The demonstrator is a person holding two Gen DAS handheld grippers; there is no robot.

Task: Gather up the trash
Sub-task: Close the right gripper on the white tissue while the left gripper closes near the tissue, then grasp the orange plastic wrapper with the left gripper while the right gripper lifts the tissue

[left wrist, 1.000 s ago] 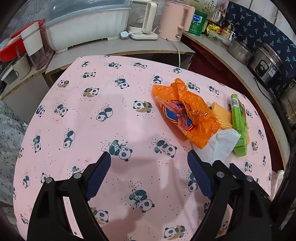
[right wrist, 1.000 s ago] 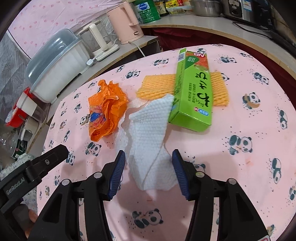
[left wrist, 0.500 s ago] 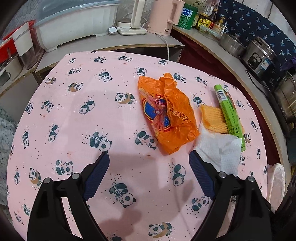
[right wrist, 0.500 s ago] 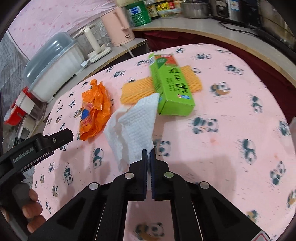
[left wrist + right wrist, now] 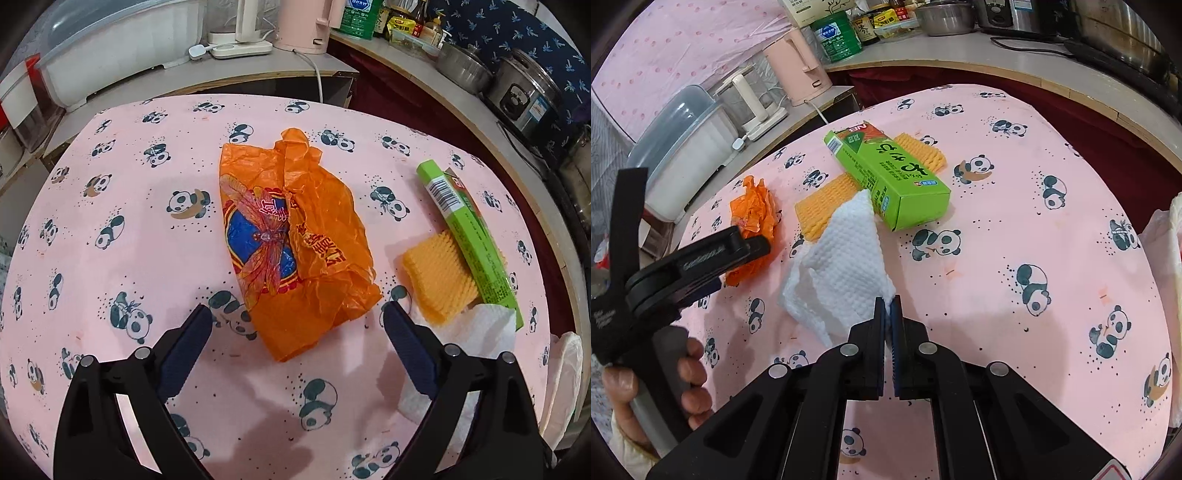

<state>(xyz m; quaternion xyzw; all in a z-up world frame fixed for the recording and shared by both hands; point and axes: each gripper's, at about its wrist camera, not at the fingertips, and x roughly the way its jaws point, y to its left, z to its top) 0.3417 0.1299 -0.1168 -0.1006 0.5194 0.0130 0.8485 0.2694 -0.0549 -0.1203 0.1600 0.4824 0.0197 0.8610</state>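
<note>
A crumpled orange plastic bag (image 5: 295, 236) lies on the pink panda tablecloth (image 5: 110, 295). My left gripper (image 5: 295, 332) is open, its fingers on either side of the bag's near end. My right gripper (image 5: 888, 308) is shut on a corner of a white paper towel (image 5: 842, 266) and lifts it off the cloth. A green carton (image 5: 890, 177) lies across a yellow foam net (image 5: 827, 203). In the right wrist view the left gripper (image 5: 701, 258) covers part of the orange bag (image 5: 753, 210).
A counter behind the table holds a pink kettle (image 5: 798, 70), a white covered dish rack (image 5: 687, 144), a green tin (image 5: 836, 37) and steel pots (image 5: 524, 96). A white plastic bag (image 5: 561, 384) hangs at the table's right edge.
My right gripper shut on the paper towel and lifted it up and back. My left gripper moved forward and right, so that its open fingers now flank the orange bag.
</note>
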